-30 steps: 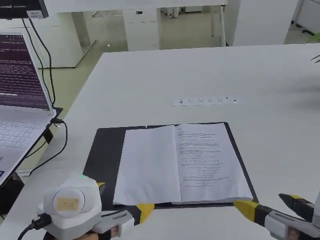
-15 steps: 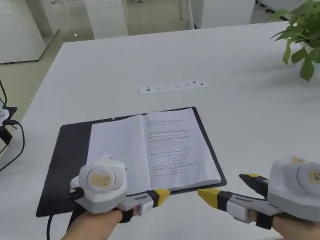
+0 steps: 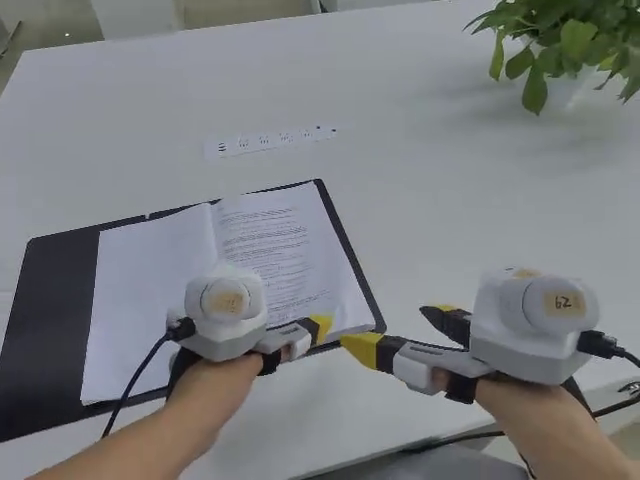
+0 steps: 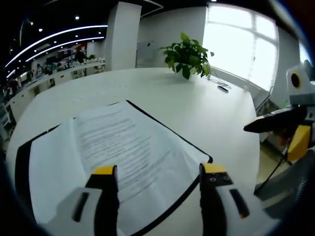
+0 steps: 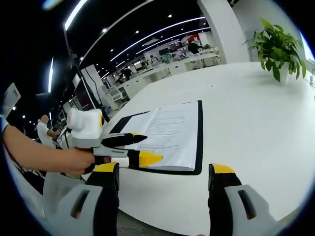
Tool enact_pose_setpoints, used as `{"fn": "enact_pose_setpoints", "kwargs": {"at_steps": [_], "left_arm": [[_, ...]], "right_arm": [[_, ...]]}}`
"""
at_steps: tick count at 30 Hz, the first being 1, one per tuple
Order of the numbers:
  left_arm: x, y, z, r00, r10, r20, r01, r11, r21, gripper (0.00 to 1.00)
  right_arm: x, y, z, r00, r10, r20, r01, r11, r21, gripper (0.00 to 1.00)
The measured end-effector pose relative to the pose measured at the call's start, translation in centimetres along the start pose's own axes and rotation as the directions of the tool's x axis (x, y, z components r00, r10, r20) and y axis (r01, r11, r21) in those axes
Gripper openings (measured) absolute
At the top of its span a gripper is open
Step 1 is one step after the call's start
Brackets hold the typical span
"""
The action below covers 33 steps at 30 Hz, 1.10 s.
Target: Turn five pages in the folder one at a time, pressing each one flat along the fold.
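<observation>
The folder [image 3: 45, 300] lies open on the desk [image 3: 450, 200]. Your left hand-held gripper [image 4: 158, 170] hangs over its near right corner, your right hand-held gripper [image 5: 163, 168] just off that edge. Both gape wide, empty, probably ready to lift the printed page [image 3: 280, 250].

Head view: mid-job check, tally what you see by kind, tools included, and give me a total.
Folder, lying open: 1
Power strip: 1
Plant: 1
Tools: 2, the left tool and the right tool, both with jaws apart
Total: 5
</observation>
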<state>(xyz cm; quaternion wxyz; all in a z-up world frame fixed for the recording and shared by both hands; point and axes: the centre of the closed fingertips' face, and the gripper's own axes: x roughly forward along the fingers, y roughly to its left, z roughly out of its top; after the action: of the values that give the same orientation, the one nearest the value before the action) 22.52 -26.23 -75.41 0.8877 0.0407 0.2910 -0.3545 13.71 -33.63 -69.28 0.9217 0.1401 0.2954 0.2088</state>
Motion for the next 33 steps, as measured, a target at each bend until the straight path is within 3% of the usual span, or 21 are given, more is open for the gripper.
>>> {"fn": "enact_pose_setpoints", "kwargs": {"at_steps": [8, 10, 15, 17, 21, 26, 33], "left_arm": [[1.7, 0.3, -1.0, 0.9984, 0.048, -0.031, -0.048, 0.999, -0.006, 0.62], [1.8, 0.4, -1.2, 0.9978, 0.058, -0.033, -0.057, 0.998, 0.032, 0.59], [2.0, 0.5, -1.3, 0.9965, 0.077, -0.032, -0.075, 0.996, 0.052, 0.53], [2.0, 0.7, -1.6, 0.9955, 0.087, -0.037, -0.083, 0.992, 0.095, 0.51], [2.0, 0.6, -1.7, 0.9960, 0.085, -0.027, -0.082, 0.992, 0.100, 0.50], [2.0, -0.2, -1.8, 0.9991, 0.042, 0.005, -0.042, 0.990, 0.134, 0.36], [2.0, 0.0, -1.7, 0.9987, 0.037, 0.034, -0.041, 0.991, 0.128, 0.31]], "right_arm": [[0.4, -0.6, 0.1, 1.0000, -0.005, -0.003, 0.005, 1.000, 0.014, 0.72], [0.5, -0.6, 0.1, 1.0000, -0.005, -0.004, 0.005, 1.000, 0.016, 0.72], [0.9, -0.7, 0.0, 1.0000, 0.000, -0.008, 0.001, 1.000, 0.023, 0.72], [1.0, -0.6, 0.0, 1.0000, 0.005, -0.006, -0.005, 1.000, 0.027, 0.72], [1.5, -0.4, 0.0, 0.9999, 0.016, -0.003, -0.015, 0.999, 0.030, 0.71], [1.8, -0.4, 0.0, 0.9997, 0.025, 0.000, -0.025, 0.999, 0.046, 0.70], [2.0, -0.4, -0.1, 0.9995, 0.030, -0.004, -0.030, 0.998, 0.048, 0.69]]}}
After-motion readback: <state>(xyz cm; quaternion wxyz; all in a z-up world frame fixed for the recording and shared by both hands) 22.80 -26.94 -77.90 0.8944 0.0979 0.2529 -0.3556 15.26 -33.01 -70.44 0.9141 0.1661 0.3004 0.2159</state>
